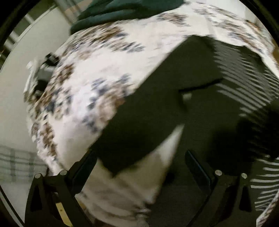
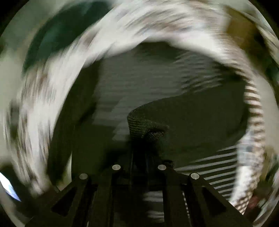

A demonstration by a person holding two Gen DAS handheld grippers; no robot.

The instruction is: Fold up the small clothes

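- I am mid-fold: my right gripper (image 2: 139,153) has its jaws pinched tight on a ribbed edge of the dark garment (image 2: 148,127), which lies spread on the floral bedspread (image 1: 97,73)
- My left gripper (image 1: 139,167) has its jaws wide apart, holding nothing, above the same cloth
- Next, I judge, I carry the edge across and lay it flat
- No readable writing; both views blur

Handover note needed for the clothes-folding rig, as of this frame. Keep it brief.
Right gripper: shut on a fold of the dark garment.
Left gripper: open, nothing between the fingers, above the garment's edge.
Garment lies on the floral bedspread, a striped cloth beside it; a green piece farther back.
Done: one corner pinched. Left: finish the fold. Frames are blurred.
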